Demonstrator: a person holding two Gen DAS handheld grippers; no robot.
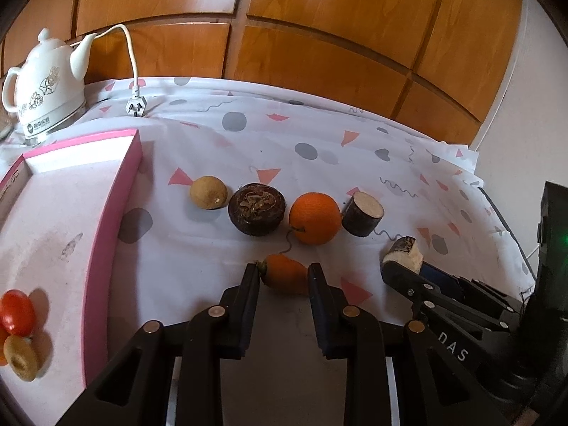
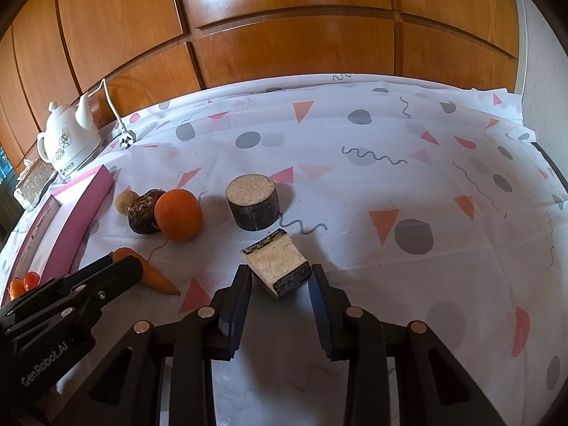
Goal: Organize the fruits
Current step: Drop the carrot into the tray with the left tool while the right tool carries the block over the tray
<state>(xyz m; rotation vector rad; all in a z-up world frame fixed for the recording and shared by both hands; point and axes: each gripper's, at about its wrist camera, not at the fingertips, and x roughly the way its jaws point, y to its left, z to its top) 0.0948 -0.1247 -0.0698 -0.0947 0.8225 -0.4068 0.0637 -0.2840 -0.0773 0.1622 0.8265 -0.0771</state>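
Observation:
My left gripper (image 1: 283, 272) straddles a small carrot (image 1: 285, 274) lying on the cloth; its jaws touch the carrot's sides. My right gripper (image 2: 280, 273) straddles a cut dark-skinned white chunk (image 2: 278, 268), jaws at its sides. Behind lie an orange (image 1: 314, 218), a dark round water chestnut (image 1: 256, 208), a tan longan (image 1: 208, 192) and a dark-skinned cylinder piece (image 1: 362, 213). The pink box (image 1: 106, 220) at left holds a cherry tomato (image 1: 16, 312) and a tan fruit (image 1: 21, 356).
A white electric kettle (image 1: 46, 81) with its cord and plug (image 1: 136, 106) stands at the back left. Wooden cabinet doors (image 1: 319, 35) rise behind the table. The patterned tablecloth (image 2: 408, 177) ends at the right edge.

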